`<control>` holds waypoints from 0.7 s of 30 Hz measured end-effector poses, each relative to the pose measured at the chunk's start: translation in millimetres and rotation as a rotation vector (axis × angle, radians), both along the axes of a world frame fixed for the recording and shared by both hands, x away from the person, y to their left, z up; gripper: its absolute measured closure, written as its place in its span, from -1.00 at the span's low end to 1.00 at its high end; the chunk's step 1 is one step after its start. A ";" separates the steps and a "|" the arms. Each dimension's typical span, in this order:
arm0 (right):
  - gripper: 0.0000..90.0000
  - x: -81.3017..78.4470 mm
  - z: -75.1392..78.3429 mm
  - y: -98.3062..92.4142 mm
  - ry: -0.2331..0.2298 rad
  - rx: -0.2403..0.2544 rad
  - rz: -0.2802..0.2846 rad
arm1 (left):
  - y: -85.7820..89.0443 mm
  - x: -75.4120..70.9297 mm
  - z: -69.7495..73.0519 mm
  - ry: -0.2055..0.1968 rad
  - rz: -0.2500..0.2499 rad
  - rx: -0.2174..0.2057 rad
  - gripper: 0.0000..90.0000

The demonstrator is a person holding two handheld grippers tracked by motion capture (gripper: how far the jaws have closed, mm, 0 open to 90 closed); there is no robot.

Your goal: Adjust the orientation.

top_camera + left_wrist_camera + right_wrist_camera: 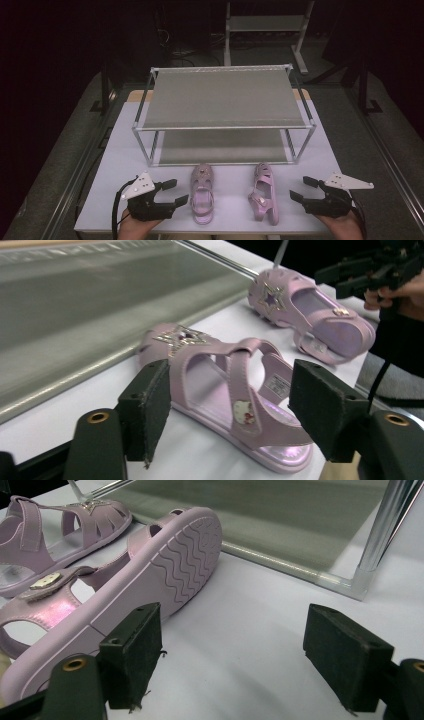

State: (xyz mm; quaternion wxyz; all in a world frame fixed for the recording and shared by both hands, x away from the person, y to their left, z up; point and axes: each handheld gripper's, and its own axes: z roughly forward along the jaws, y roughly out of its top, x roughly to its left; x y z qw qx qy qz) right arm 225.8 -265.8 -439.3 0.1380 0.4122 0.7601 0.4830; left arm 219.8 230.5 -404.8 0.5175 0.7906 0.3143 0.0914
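Pink sandals: two glossy pink plastic child's sandals lie on the bench in front of the rack, toes toward it.
Left sandal: the pink sandal with a star on its toe strap (202,192) lies flat on its sole, just right of the left gripper; in the left gripper view (235,400) it lies just beyond the two fingers, seen between them.
Right sandal: the second pink sandal (263,191) is tipped on its side, its wavy-ribbed sole (165,575) turned toward the right gripper.
Left gripper: the black left gripper (172,192) is held low at the near left of the bench; its fingers (145,407) stand well apart, with nothing pressed between them.
Right gripper: the black right gripper (302,189) is at the near right, fingers (132,652) wide apart and gripping nothing; the tipped sandal lies just beside the left-hand finger.
Rack: a two-tier metal-framed rack with grey mesh shelves (222,97) stands behind the sandals.
Bench: a pale white bench top (120,150) carries the rack and sandals.
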 end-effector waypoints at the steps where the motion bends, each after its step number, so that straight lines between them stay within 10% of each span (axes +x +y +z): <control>1: -0.49 -0.4 0.3 0.0 -0.001 -0.002 0.000 | -2.3 -0.4 -0.2 0.003 -0.002 0.004 -0.21; 21: -0.49 -3.8 1.1 1.1 -0.015 -0.001 -0.014 | -33.3 7.1 -12.2 0.060 0.024 0.099 0.10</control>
